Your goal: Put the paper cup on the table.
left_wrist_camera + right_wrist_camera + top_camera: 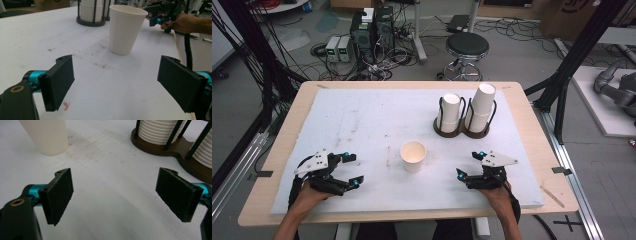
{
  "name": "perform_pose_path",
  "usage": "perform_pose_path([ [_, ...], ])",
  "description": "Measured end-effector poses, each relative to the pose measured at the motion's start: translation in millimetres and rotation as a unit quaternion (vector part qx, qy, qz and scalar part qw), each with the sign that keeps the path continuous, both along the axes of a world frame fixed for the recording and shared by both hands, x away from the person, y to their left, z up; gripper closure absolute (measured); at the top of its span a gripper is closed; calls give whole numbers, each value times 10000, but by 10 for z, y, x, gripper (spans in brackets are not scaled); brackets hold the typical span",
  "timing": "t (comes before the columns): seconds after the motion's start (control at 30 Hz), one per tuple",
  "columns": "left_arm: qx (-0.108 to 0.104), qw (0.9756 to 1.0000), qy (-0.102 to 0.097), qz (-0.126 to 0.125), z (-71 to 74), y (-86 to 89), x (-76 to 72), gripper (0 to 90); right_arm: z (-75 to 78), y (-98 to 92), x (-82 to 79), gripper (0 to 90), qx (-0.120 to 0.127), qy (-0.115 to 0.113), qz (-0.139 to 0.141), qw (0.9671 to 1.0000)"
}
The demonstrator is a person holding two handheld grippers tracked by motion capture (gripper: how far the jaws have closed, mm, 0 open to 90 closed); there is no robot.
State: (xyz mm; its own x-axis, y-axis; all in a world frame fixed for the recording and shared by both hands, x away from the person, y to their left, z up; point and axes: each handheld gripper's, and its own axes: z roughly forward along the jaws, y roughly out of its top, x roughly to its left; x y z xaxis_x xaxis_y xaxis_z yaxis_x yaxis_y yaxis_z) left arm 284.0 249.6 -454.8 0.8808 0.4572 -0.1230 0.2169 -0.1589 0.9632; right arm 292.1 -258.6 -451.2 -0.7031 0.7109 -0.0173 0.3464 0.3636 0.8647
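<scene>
The paper cup point(413, 156) stood upright and alone on the white mat point(362, 125), midway between my tools, presumably staged for pickup. The cup holder point(461, 129) sat behind it, well apart. I held the left gripper point(354, 170) and right gripper point(466, 165) with jaws spread, empty, flanking the cup.

A white paper cup point(413, 156) stands mid-worktop point(362, 120) between the left tool point(351, 170) and right tool point(467, 164); a brown two-slot cup holder point(461, 131) stands behind it, to the right.
</scene>
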Motion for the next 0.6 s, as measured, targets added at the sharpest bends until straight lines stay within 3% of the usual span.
perform_pose_path([
  [0.6,49,10000,-74,-13,1,-7,-14,138,-2,7,-12,153,-31,-52,111,9999],
])
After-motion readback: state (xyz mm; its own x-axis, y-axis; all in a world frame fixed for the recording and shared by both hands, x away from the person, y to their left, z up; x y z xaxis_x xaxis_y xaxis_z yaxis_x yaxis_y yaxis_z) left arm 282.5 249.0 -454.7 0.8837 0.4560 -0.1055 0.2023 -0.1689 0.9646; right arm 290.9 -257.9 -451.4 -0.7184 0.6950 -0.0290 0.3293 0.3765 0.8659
